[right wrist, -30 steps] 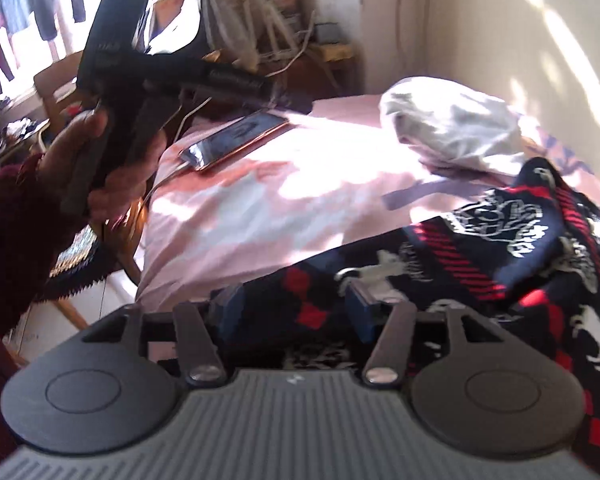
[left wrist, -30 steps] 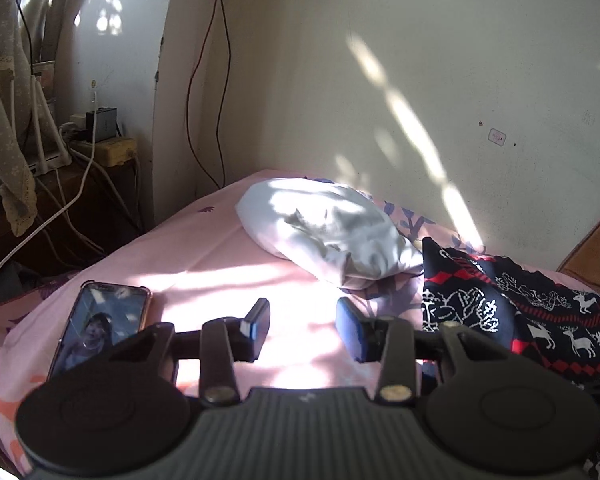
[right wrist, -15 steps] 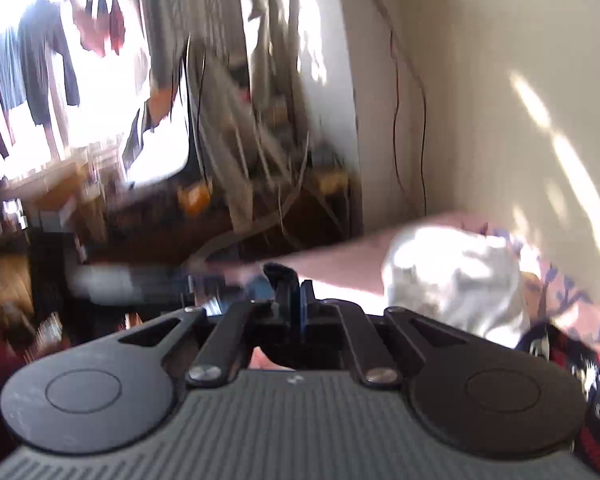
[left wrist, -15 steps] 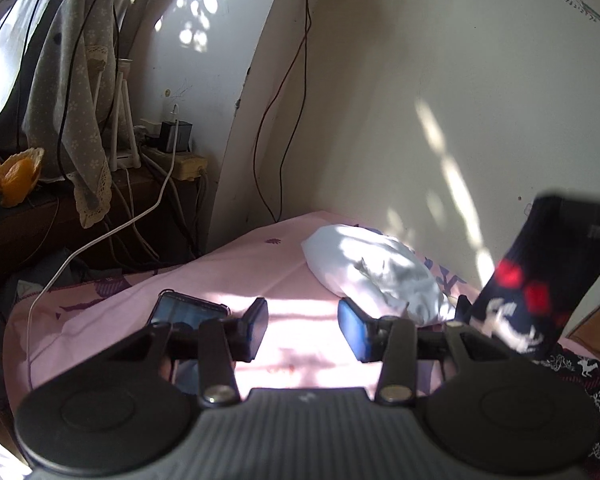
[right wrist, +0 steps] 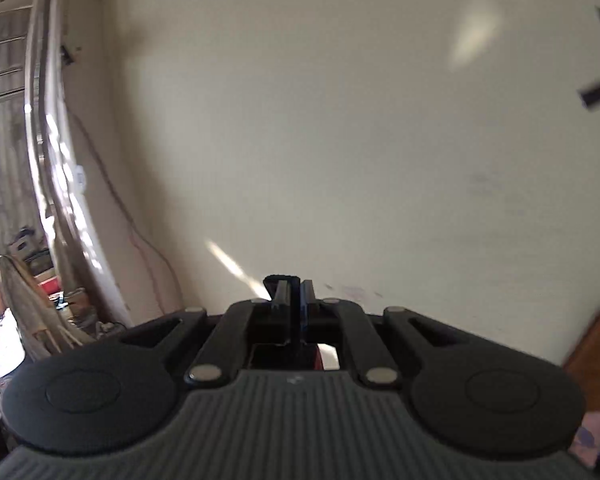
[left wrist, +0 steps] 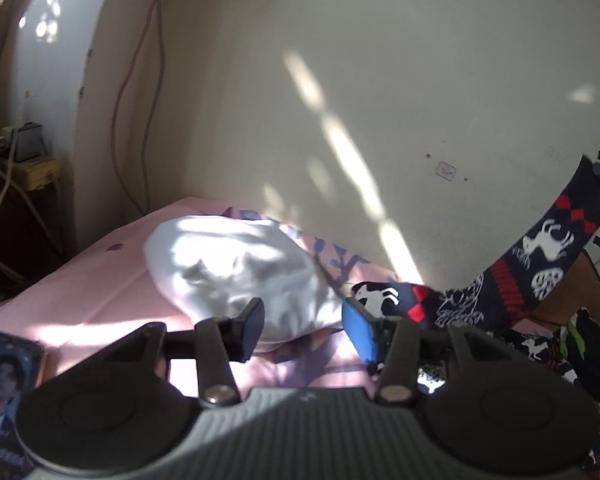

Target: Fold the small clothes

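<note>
A dark knit garment [left wrist: 540, 256] with white deer and red diamonds lies at the right of the pink bed [left wrist: 100, 280]. One end of it is pulled up toward the top right. My right gripper [right wrist: 294, 292] is shut on a fold of that dark cloth [right wrist: 296, 320] and points at the bare wall. A crumpled white garment [left wrist: 236, 272] lies on the sheet by the wall. In front of it hovers my left gripper [left wrist: 304, 328]; its jaws are opening and nothing is between them.
A phone [left wrist: 4, 376] with a lit screen lies on the bed's near left corner. More dark clothes [left wrist: 592, 360] are heaped at the right beside a brown board [left wrist: 572, 300]. Cables [left wrist: 4, 192] and a dark cabinet stand left of the bed.
My right gripper closed on the dark garment and lifted it high, so one end now hangs up at the right. My left gripper swung left, then back toward the white garment.
</note>
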{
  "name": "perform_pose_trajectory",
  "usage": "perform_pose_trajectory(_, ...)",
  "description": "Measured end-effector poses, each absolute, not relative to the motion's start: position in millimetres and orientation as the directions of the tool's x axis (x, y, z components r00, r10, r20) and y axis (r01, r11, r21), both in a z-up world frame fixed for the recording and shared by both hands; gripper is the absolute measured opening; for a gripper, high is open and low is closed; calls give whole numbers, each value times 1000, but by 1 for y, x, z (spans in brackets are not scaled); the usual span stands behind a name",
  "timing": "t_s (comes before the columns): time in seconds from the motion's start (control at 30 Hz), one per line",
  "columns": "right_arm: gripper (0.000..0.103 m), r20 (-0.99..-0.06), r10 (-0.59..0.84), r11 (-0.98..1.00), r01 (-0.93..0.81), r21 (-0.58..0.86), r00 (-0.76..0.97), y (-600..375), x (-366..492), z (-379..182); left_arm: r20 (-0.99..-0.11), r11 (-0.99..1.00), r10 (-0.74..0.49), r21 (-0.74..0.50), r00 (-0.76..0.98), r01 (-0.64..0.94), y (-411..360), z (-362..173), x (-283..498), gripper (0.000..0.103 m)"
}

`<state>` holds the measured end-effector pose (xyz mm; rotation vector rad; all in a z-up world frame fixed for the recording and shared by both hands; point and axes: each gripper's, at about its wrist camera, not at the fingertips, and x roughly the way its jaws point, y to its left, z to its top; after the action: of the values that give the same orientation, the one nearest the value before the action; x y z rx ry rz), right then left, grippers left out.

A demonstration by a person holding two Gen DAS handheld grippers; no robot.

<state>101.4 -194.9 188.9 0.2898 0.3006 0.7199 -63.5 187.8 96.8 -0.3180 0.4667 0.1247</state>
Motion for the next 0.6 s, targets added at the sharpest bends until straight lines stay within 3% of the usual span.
perform_pose_trajectory(0.23,7,-353,514,806,-300,510,782,-305,120,62,-492,967,-145,-253,859,18,105,80,58,44)
perform_pose_trajectory(0.37,7,-412,496,811,-238,535,764,-319,124,18,-556,976,-164,-213,815,51,69,49,111,43)
perform_pose_trajectory(0.47,16,-499,408,888,-204,413,765,-317,128,-2,-609,981,-142,-190,780,30,56,18,135,43)
perform_pose_trajectory(0.53,48,-522,356,917,-183,354,775,-321,126,-4,-639,987,-104,-163,762,-3,56,-2,142,42)
perform_pose_trajectory(0.6,50,-466,283,947,-166,276,838,-333,102,4,-639,986,-102,-168,763,-9,62,-15,143,36)
